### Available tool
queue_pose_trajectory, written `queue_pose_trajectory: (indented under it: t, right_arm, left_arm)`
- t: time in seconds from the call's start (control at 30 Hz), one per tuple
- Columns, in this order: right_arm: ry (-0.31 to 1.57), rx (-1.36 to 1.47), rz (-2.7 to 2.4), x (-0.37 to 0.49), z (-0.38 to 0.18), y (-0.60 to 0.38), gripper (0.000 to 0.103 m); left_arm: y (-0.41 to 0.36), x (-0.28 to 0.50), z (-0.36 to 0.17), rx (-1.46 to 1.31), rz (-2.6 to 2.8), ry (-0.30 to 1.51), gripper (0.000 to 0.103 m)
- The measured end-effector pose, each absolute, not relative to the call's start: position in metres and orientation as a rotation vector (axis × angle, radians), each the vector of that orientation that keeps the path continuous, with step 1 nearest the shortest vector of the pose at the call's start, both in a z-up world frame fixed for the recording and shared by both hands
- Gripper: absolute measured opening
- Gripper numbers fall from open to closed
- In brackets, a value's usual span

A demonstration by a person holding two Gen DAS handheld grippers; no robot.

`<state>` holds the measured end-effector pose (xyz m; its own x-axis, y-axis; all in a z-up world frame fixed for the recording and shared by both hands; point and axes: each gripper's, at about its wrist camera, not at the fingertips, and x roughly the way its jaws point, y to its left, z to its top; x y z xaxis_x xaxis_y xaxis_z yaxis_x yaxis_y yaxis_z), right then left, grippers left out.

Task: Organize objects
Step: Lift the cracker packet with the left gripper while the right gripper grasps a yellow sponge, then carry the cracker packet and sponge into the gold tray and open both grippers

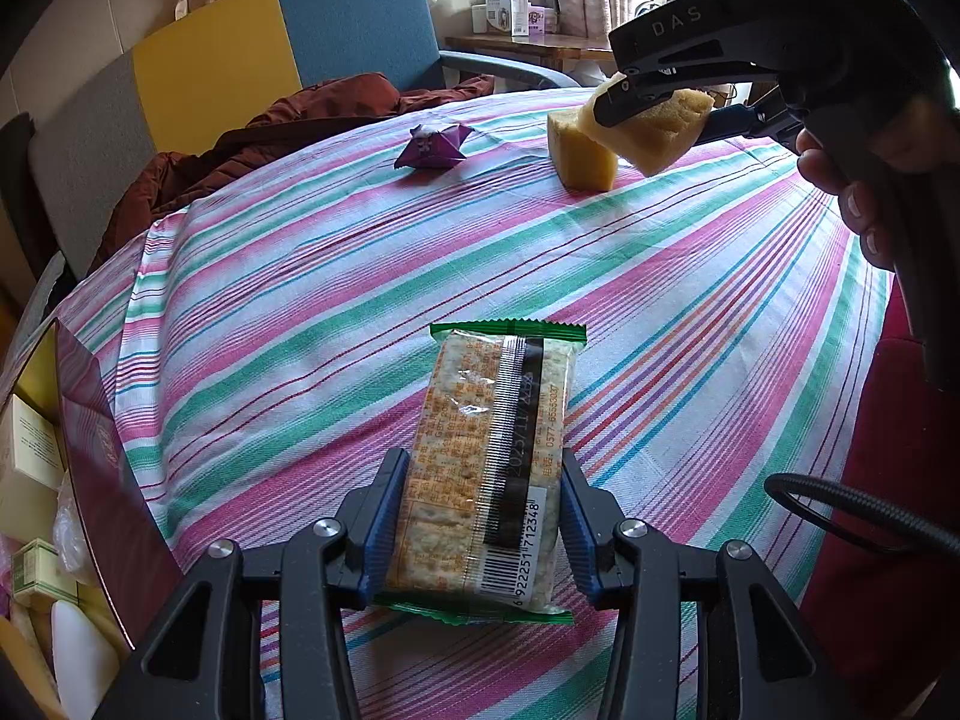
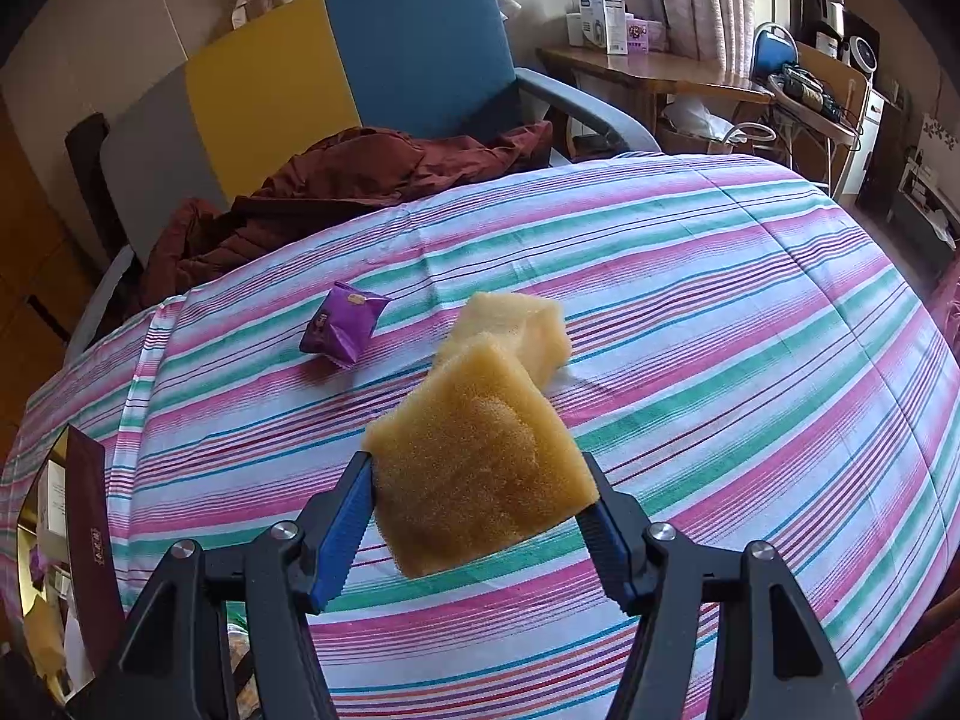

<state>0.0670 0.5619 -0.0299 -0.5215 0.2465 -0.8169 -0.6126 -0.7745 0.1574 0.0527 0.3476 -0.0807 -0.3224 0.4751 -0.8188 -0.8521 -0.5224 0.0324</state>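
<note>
Left wrist: our left gripper clamps the cracker pack above the striped tablecloth, long axis pointing straight away from us.

Right wrist: our right gripper pinches a sponge, tilted, airborne over the second sponge.

Mid-carry; next, probably both go in the box at left.

box: cut off at left edge; cracker pack: sides hidden by claw pads

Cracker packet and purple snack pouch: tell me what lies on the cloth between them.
Nothing: the left wrist view shows only bare striped tablecloth between the cracker packet and the purple snack pouch.
</note>
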Motion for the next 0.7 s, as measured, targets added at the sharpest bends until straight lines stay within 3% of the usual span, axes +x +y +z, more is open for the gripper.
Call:
queue_pose_trajectory:
  t: [0.3, 0.7]
  right_arm:
    - [0.565, -1.110, 2.364, 0.065, -0.022, 0.551, 0.066]
    - [0.450, -1.255, 2.488, 0.043, -0.027, 0.507, 0.066]
  left_arm:
    - [0.341, 0.054, -0.072, -0.984, 1.945, 0.584, 0.048]
    - [0.297, 0.062, -0.005, -0.835, 2.024, 0.490, 0.048]
